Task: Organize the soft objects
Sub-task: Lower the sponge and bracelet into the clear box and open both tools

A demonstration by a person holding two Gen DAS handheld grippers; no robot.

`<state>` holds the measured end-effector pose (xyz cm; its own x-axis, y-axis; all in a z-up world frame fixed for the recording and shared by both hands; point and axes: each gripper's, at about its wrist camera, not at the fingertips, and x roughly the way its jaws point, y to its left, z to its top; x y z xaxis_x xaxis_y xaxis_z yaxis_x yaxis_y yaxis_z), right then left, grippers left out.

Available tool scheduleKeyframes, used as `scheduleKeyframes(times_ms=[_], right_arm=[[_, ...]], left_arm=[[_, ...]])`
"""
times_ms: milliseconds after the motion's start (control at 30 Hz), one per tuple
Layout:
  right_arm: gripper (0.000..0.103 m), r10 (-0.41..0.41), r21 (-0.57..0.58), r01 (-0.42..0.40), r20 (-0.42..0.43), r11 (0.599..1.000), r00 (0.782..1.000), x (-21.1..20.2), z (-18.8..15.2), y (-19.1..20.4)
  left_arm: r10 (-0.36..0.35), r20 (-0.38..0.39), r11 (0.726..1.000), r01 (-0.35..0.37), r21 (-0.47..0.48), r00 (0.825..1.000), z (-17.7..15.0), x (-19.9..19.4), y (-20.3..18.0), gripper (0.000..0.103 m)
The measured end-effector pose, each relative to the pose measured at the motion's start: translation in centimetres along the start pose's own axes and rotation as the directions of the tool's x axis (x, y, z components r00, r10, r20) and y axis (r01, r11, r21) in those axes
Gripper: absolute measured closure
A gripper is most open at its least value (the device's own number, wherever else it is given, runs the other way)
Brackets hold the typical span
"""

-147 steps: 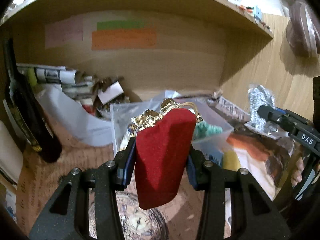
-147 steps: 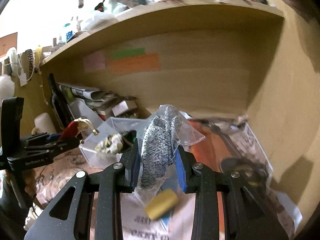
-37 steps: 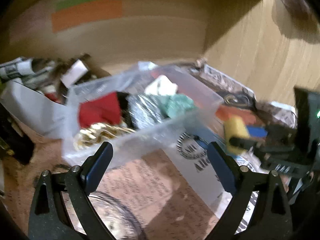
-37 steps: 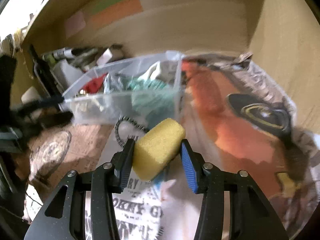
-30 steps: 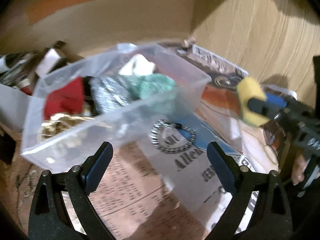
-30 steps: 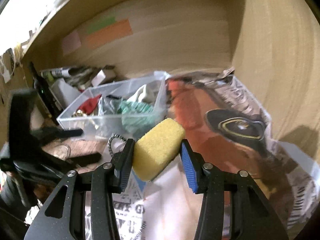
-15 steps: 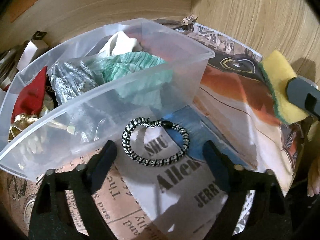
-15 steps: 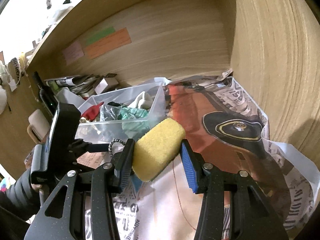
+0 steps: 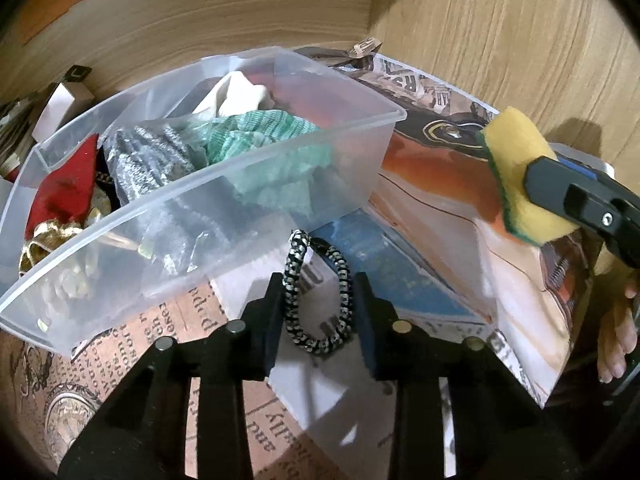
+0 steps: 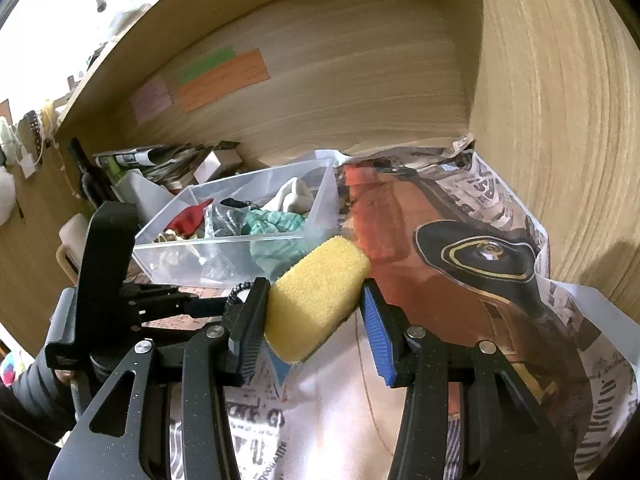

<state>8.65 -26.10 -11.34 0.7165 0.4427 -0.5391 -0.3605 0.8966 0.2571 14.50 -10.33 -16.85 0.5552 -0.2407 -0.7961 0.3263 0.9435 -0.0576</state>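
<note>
The newspaper sheets [image 9: 420, 80] lining the surface carry large print, cropped, upside down or blurred; no whole word reads with certainty. The orange note [image 10: 222, 80] on the back wall is illegible.

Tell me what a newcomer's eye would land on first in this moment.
The yellow sponge stands out most, pinched in the right gripper and held above the newspaper-covered desk. Next is the black-and-white braided hair tie, squeezed into a narrow loop between the fingers of the left gripper. Just behind it sits the clear plastic bin, already holding a red pouch, a silver bagged item and teal cloth.
</note>
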Motion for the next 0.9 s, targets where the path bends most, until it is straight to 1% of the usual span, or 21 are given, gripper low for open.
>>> scheduleKeyframes(times_ms=[233,467,567,667,733,900], right_arm=[[0.060,-0.001,-0.026,0.001,0.015,1.000,1.000,-0.2,0.6,1.1],[0.060,0.009,-0.056,-0.007,0.032,0.998,0.999,-0.1,1.4,2.3],[0.060,0.013,-0.069,-0.010,0.045,0.998,0.999,0.0,2.0,2.8],[0.060,0.020,-0.084,-0.015,0.057,0.996,0.998,0.2,2.7,3.2],[0.060,0.026,-0.097,-0.019,0.065,0.995,0.998,0.4,3.3,3.6],[0.060,0.039,-0.142,-0.027,0.081,0.989,0.996,1.8,4.6,4.7]], left_arm=[[-0.010,0.053,1.000,0.011,-0.013,0.999,-0.6,-2.7,0.7,0.071],[-0.017,0.129,1.000,0.017,-0.001,0.991,-0.7,-5.9,0.8,0.071],[-0.014,0.176,1.000,0.015,-0.004,0.984,-0.5,-7.6,1.0,0.071],[-0.003,0.232,1.000,0.006,-0.014,0.973,-0.1,-9.7,1.7,0.071],[0.012,0.259,1.000,-0.008,-0.019,0.966,0.3,-10.4,2.2,0.071],[0.048,0.296,0.998,-0.033,-0.056,0.954,1.4,-11.4,4.3,0.071]])
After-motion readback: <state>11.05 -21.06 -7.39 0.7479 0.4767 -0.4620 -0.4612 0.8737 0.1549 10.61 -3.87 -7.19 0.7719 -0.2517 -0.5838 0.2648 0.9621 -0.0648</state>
